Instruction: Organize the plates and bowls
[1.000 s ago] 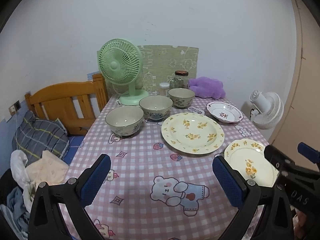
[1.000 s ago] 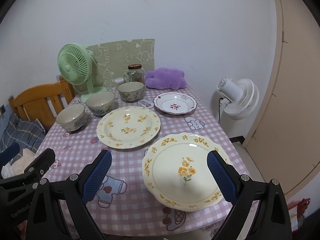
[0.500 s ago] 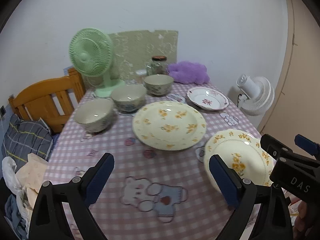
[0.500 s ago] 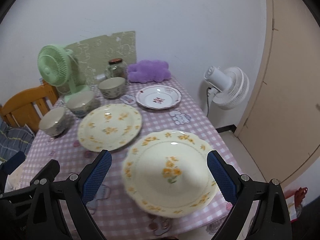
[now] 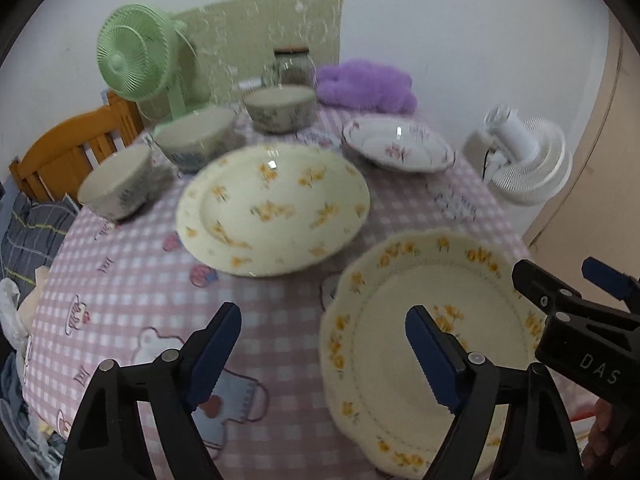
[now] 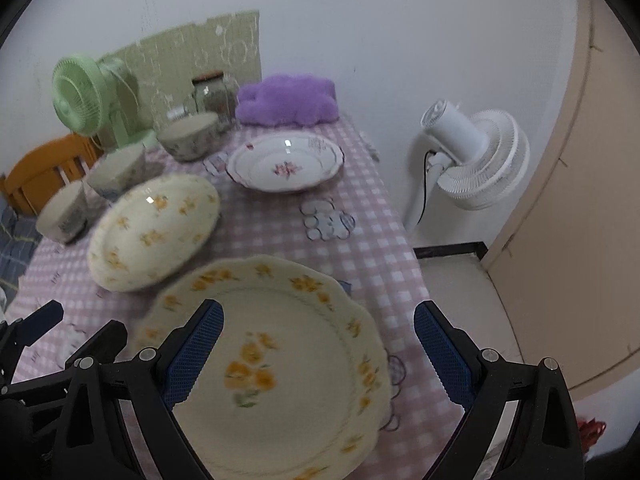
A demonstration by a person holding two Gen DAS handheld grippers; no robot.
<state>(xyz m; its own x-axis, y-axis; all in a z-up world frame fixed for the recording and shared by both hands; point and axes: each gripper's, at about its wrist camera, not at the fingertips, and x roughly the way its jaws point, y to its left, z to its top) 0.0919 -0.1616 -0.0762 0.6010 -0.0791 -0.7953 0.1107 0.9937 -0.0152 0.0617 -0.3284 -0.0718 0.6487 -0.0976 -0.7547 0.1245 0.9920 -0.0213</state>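
Observation:
A scalloped cream plate with yellow flowers (image 5: 400,364) (image 6: 280,360) lies at the table's near right corner. My left gripper (image 5: 322,318) hovers over its left rim, jaws closing, pads touching nothing. My right gripper (image 6: 318,312) stands open above the same plate, right finger past its edge. Behind it lie a large cream flowered plate (image 5: 272,208) (image 6: 152,232) and a white pink-flowered plate (image 5: 400,150) (image 6: 286,168). Three bowls (image 5: 116,188) (image 5: 196,142) (image 5: 280,108) line the far left.
A pink checked cloth (image 5: 120,280) covers the table. At the back stand a green fan (image 5: 136,56), a glass jar (image 5: 294,64) and a purple plush (image 5: 366,86). A white fan (image 6: 476,160) stands on the floor to the right. A wooden chair (image 5: 68,152) is on the left.
Both grippers have moved forward and down toward the near scalloped plate, which now fills more of each view. The left jaws have narrowed. Nothing was taken hold of.

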